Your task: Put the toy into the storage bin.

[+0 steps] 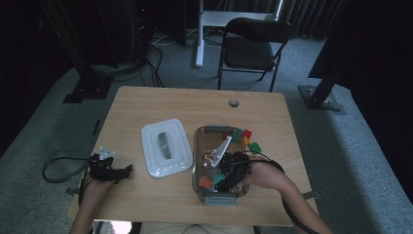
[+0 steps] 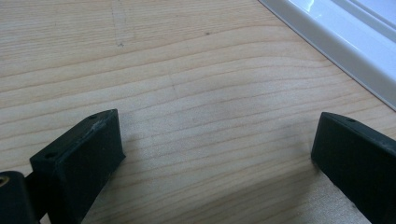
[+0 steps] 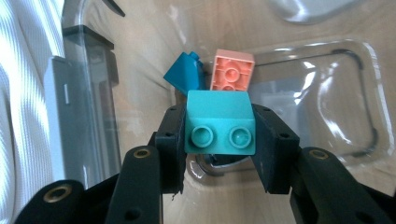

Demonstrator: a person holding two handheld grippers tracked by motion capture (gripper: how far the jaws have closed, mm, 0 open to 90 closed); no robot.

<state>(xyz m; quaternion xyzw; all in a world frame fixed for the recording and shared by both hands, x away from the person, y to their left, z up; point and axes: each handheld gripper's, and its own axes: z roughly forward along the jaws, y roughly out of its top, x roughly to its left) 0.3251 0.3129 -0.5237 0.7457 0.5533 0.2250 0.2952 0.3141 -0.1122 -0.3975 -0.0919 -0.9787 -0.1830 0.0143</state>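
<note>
Right gripper point(image 3: 219, 135): jaws pinching a teal block point(image 3: 220, 122), one pad flat on each side face, the two studs facing the camera, in the centre of the right gripper view. Just above the block in that frame, a salmon block point(image 3: 232, 70) lying studs-up and a blue block point(image 3: 186, 73) tilted on an edge, both on the floor of the clear container point(image 3: 359, 60). Grey latch and near wall of the container at the left of the frame, bare floor and rounded corner at the right.

In the high view, right gripper point(image 1: 233, 173) low inside the container point(image 1: 197, 146), lower centre-right of the frame, hand point(image 1: 260, 174) entering over the container's right wall, forearm running to the lower right corner. A red block point(image 1: 205, 182) at the lower left of the container beside the gripper. More loose blocks point(image 1: 246, 138) on the table just off the container's upper right corner.

Left gripper point(image 2: 215, 154): jaws spread wide, only wood grain between them, both tips close over the table point(image 2: 187, 70). Rim of the white lid point(image 2: 336, 42) at the upper right of the left gripper view, apart from the right-hand jaw. In the high view, left gripper point(image 1: 109, 168) at the lower left near the table's left edge, lid point(image 1: 165, 147) between it and the container, wide bare table point(image 1: 195, 105) across the upper half.
</note>
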